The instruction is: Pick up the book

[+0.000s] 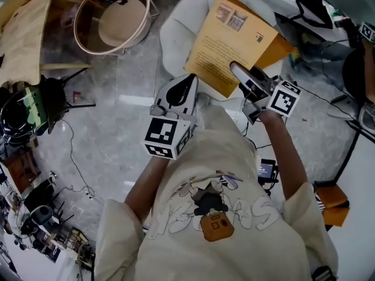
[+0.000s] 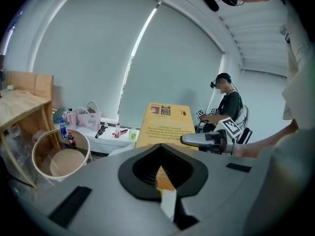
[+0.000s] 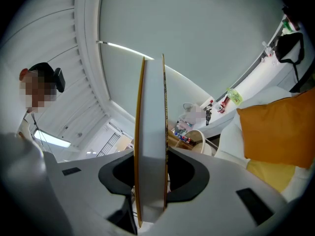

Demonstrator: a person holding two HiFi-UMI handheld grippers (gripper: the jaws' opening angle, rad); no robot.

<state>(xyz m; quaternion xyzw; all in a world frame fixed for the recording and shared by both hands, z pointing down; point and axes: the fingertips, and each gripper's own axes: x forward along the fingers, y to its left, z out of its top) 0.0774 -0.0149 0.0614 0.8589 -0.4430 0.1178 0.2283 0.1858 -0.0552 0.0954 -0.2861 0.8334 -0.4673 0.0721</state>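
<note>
Clamping the book (image 1: pixel 228 40) by its lower edge, the right tool (image 1: pixel 238 73) held it above the chair (image 1: pixel 174 31). The left tool (image 1: pixel 186 84) sat beside it, nearly closed and empty. Pinched at one edge only, the book could probably pivot or slip out.

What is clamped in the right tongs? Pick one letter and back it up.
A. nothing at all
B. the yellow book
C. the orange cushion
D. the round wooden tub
B: in the right gripper view the book stands edge-on between the right tongs, which are closed against both of its covers. The head view shows the same tongs on the book's lower edge.
</note>
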